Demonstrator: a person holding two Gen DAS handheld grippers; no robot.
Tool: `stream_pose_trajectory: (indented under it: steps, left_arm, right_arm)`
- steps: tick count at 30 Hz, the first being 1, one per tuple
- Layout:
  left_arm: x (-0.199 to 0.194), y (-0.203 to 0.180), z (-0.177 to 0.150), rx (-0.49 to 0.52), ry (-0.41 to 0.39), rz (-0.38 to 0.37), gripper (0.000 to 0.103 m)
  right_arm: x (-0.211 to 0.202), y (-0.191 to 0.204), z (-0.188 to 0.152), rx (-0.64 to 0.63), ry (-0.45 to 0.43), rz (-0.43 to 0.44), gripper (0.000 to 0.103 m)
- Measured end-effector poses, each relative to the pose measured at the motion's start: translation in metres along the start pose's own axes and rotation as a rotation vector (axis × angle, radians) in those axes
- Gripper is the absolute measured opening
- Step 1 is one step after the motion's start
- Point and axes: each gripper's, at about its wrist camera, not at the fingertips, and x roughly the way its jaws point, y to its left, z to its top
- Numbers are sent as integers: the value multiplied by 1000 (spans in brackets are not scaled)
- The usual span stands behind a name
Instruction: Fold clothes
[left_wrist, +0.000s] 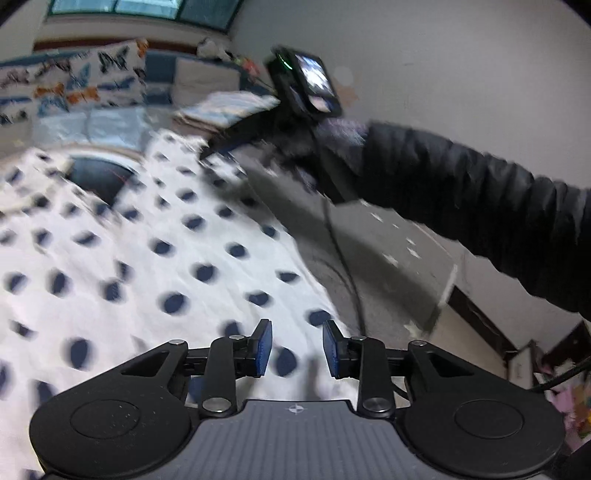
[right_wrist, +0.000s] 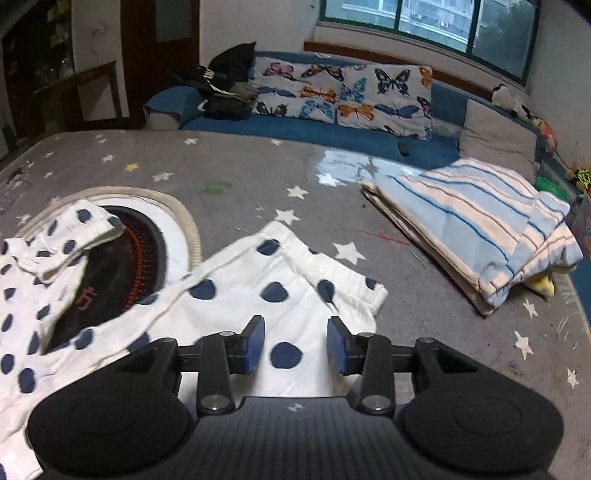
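Clothes: your white garment with dark blue dots (right_wrist: 236, 295) lies spread on the grey star mat (right_wrist: 229, 173). It looks soft and a bit wrinkled. One end, with a gathered band, points toward the striped blanket. Another part is flipped over near the round dark thing.
Where it is: right under and in front of both your tongs. In the left view the dotted cloth (left_wrist: 155, 251) fills most of the picture, but it is blurry.
Left tongs: your left tongs (left_wrist: 297, 349) are open part way, with a gap between the blue pads (left_wrist: 265, 347). Nothing is between them. They are above the dotted cloth.
Right tongs: your right tongs (right_wrist: 296, 345) are open part way too, and hold nothing. They are over the edge of the cloth. In the left view you can see your right tongs (left_wrist: 221, 142) and your black sleeve (left_wrist: 480, 206) reaching across.
Surface: the grey mat has white stars and one yellow star. A round dark thing with a pale rim (right_wrist: 122, 254) sits in it, partly under the cloth.
Room: a blue sofa (right_wrist: 332, 136) is behind the mat, under a window with a green frame (right_wrist: 432, 22).
How many: one dotted garment, one folded striped blanket (right_wrist: 476, 225), two butterfly cushions (right_wrist: 347, 96), one grey cushion (right_wrist: 498, 138), one pile of dark clothes (right_wrist: 225, 88) on the sofa.
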Motion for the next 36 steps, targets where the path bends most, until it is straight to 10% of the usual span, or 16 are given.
stream_pose_trajectory:
  steps: [12,23,36]
  left_arm:
    - [-6,94,60,-85,-27,266,30]
    - [43,167,83,-196,59,291,28]
    - [28,217,109,-259,-148,466,29]
  right_arm:
    - [-16,35,-19,-47,-5,94,44]
    - [-12,42,-23,-18,-2,143,46]
    - [-15,43,-29,10,-15,165,52]
